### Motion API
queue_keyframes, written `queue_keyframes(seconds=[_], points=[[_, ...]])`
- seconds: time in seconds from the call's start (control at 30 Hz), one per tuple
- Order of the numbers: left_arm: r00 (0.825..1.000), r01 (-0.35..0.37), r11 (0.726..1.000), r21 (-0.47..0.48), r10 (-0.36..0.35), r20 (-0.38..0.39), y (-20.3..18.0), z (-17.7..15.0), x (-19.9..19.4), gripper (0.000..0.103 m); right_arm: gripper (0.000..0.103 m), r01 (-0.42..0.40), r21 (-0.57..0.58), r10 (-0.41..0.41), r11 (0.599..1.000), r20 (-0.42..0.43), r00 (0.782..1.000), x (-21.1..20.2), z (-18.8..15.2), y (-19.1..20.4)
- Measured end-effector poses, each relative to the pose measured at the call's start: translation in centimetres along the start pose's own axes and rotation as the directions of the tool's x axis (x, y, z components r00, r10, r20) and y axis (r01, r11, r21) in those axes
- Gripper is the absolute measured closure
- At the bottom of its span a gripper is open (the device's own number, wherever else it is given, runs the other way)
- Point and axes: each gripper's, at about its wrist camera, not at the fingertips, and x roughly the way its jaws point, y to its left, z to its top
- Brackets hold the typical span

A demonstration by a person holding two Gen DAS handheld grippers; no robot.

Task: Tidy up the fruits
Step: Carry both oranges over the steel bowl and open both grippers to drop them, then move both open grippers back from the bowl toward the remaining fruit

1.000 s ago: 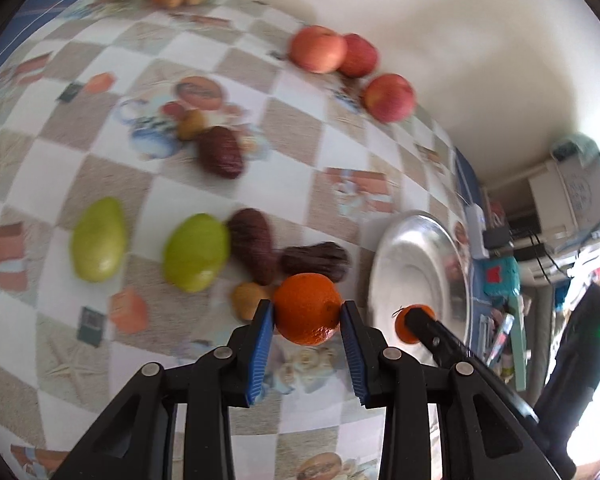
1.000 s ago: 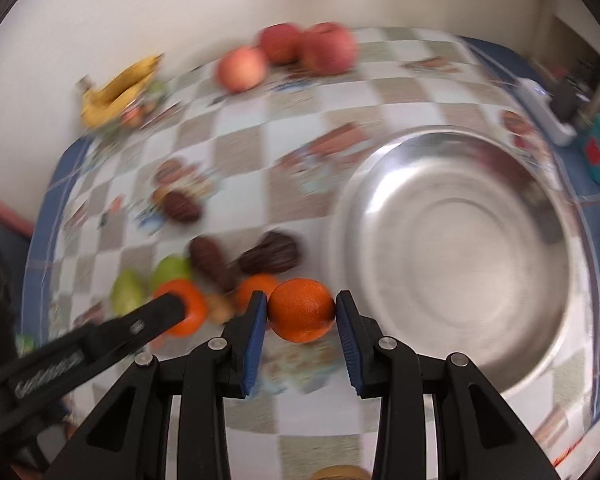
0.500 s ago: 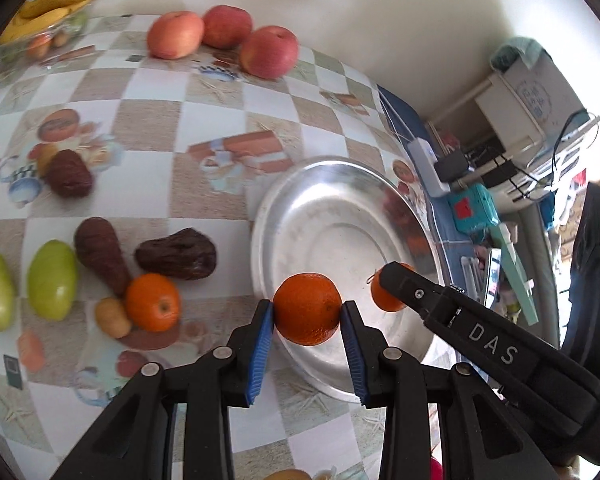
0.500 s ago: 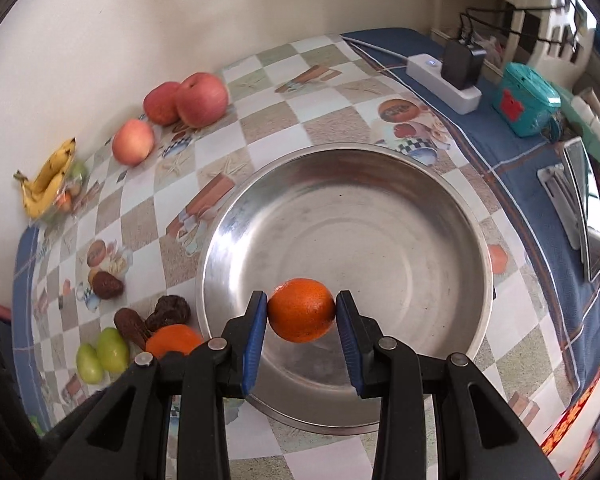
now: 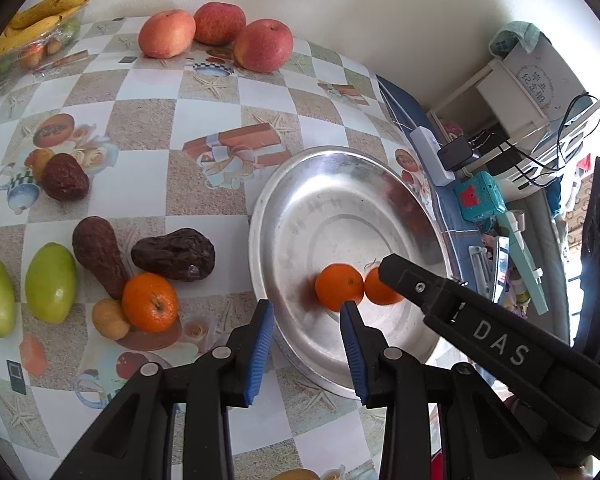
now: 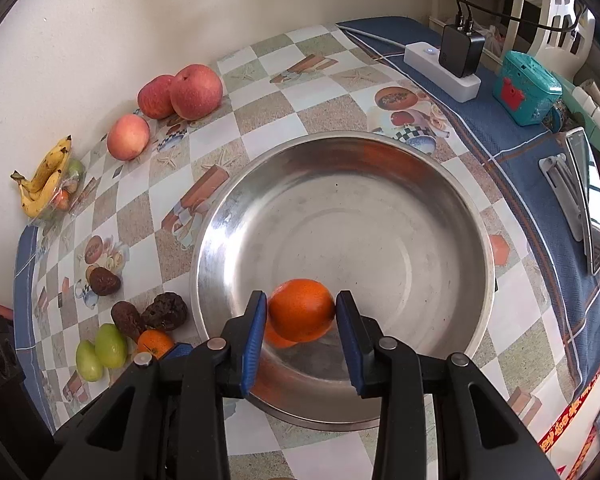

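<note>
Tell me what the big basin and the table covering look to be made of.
The basin looks like thin metal, probably stainless steel or aluminium: silvery, brushed, and mirroring the oranges on its wall. The table covering seems to be printed plastic or oilcloth, judging by its slight sheen and the checked pattern with printed pictures; the weave, if any, is not visible.

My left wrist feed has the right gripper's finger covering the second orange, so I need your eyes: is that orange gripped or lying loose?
Observer: In the right wrist view the orange sits whole between the right gripper's blue pads, low inside the steel bowl. I cannot tell whether the pads are pressing it.
Operator: Is there room to its right, where the gripper blocks my view?
Observer: Yes. To the orange's right the bowl floor is bare metal out to the wall.
</note>
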Motion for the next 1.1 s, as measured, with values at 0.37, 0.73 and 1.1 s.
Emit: queue_keyframes(seconds=[0.37, 0.73, 1.1], points=[[0.994, -0.11, 0.994, -0.026, 0.11, 0.008, 1.8, 0.4, -1.2, 0.058, 0.064, 0.008, -0.012, -0.007, 1.0, 0.012, 1.0, -0.3, 0.1, 0.1], [0.941, -0.329, 0.929, -0.172, 0.338, 0.028, 6.8, 1.4, -5.0, 0.058, 0.064, 0.011, -0.067, -0.01, 0.998, 0.004, 1.0, -0.2, -0.4, 1.5], [0.903, -0.379, 0.857, -0.348, 0.425, 0.064, 12.6, 1.3, -9.3, 0.056, 0.064, -0.03, -0.197, 0.03, 0.98, -0.002, 1.0, -0.8, -1.8, 5.4]])
